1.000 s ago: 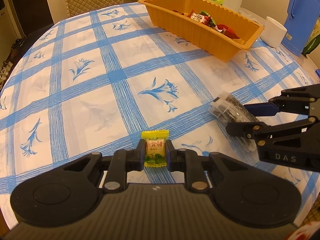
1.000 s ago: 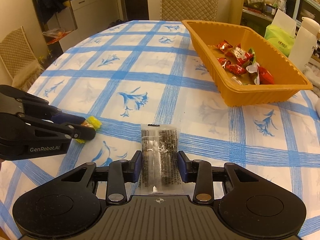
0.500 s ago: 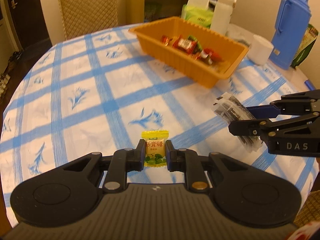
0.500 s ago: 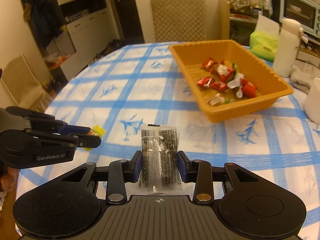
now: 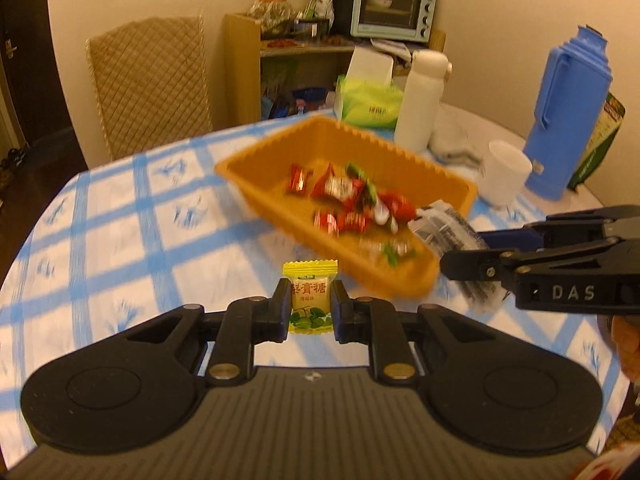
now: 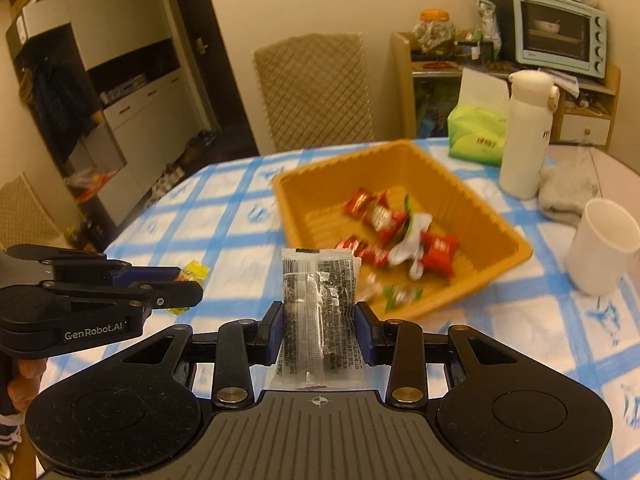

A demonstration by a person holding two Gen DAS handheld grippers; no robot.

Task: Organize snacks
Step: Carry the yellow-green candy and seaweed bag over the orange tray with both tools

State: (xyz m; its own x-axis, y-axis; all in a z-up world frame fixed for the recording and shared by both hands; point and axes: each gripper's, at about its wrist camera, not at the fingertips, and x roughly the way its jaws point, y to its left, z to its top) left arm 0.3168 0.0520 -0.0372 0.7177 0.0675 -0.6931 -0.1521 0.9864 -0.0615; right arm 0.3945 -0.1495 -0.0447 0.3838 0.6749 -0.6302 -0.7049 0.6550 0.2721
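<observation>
You have a small yellow candy [image 5: 310, 301] with a green leaf print clamped upright at lower centre of the left wrist view. In the right wrist view, a clear packet of dark snack [image 6: 319, 318] stands upright at lower centre, pinched at its sides. The orange tray [image 6: 452, 196], centre right of that frame, holds a blurred heap of red-wrapped sweets [image 6: 400, 236].
</observation>
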